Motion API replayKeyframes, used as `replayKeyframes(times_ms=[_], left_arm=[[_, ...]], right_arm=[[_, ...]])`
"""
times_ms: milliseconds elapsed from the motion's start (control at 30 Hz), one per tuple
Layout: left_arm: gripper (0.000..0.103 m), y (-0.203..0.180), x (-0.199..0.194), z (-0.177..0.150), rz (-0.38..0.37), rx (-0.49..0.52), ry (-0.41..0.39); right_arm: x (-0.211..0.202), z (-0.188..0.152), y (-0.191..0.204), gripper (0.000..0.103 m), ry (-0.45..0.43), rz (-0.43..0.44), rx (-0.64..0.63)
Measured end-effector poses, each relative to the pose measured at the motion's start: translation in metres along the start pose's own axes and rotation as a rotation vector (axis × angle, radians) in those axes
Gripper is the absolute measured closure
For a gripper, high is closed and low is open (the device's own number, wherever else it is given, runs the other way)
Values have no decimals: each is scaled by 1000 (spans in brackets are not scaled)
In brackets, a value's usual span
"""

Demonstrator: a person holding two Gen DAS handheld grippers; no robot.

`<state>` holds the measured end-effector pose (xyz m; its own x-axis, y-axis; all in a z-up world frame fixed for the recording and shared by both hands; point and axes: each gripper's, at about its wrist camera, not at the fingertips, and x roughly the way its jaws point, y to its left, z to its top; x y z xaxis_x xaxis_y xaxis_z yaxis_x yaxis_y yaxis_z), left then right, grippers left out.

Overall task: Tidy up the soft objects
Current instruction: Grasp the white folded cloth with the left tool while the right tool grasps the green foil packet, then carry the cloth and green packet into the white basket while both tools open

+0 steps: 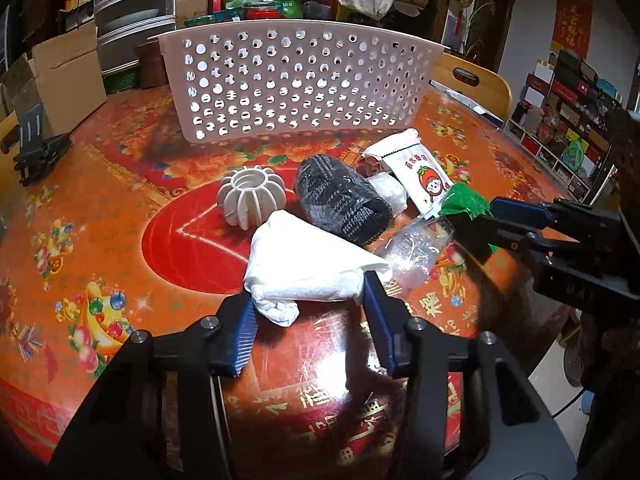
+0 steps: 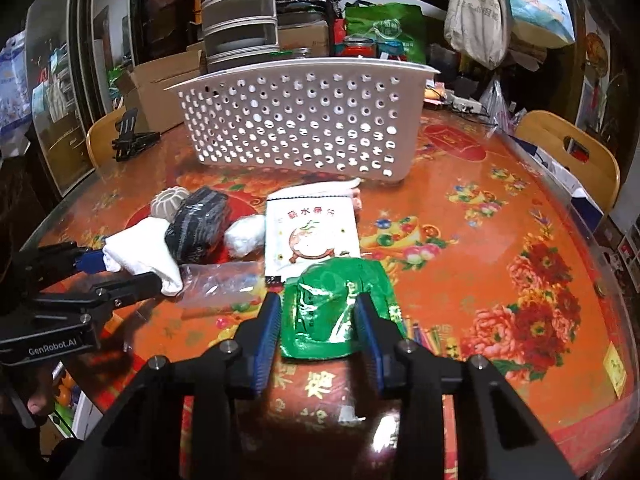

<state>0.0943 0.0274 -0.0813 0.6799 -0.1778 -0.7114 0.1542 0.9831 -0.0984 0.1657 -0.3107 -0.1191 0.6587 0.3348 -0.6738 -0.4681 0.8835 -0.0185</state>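
A white perforated basket [image 1: 296, 80] [image 2: 308, 120] stands at the back of the table. In front of it lie a white cloth [image 1: 308, 264] [image 2: 140, 256], a black knitted item in plastic [image 1: 340, 200] [image 2: 198, 228], a white snack packet [image 1: 420, 178] [image 2: 312, 236], a green pouch [image 1: 466, 202] [image 2: 340, 312], a clear plastic bag [image 1: 416, 248] [image 2: 220, 284] and a white ribbed holder [image 1: 250, 196] [image 2: 168, 202]. My left gripper [image 1: 308, 300] [image 2: 132, 268] is open around the near end of the white cloth. My right gripper [image 2: 316, 312] [image 1: 480, 216] is open, its fingers on either side of the green pouch.
The round table has a glossy orange and red floral cover [image 1: 120, 200] [image 2: 480, 240]. A black stand [image 1: 36, 148] [image 2: 130, 136] sits at its left edge. Cardboard boxes [image 1: 60, 76], stacked drawers [image 2: 240, 12], hanging bags and wooden chairs [image 2: 572, 152] surround the table.
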Motion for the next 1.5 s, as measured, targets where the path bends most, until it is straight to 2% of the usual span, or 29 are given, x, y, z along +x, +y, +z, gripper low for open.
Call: replayKeyframes(times_ms=[267, 333, 433, 467, 567, 600, 800, 1067, 1500], left_arm=[[57, 0, 2, 2, -5, 2, 0], [57, 0, 2, 3, -7, 1, 0], [57, 0, 3, 3, -7, 1, 0], [57, 0, 4, 3, -8, 0, -2], [58, 1, 3, 3, -12, -2, -6], [60, 1, 2, 2, -14, -6, -8], [65, 4, -2, 0, -25, -15, -17], [65, 13, -16, 0, -32, -25, -68], [65, 18, -51, 9, -29, -28, -152]], right_arm=[[12, 4, -13, 31, 17, -30, 3], [17, 6, -16, 28, 33, -38, 0], [20, 8, -16, 29, 44, -42, -7], [20, 8, -15, 35, 45, -50, -17], [19, 9, -14, 40, 37, -46, -25], [18, 8, -13, 46, 32, -44, -30], [16, 5, -11, 55, 21, -41, -31], [8, 2, -10, 57, 14, -26, -27], [-30, 18, -15, 57, -86, -16, -4]])
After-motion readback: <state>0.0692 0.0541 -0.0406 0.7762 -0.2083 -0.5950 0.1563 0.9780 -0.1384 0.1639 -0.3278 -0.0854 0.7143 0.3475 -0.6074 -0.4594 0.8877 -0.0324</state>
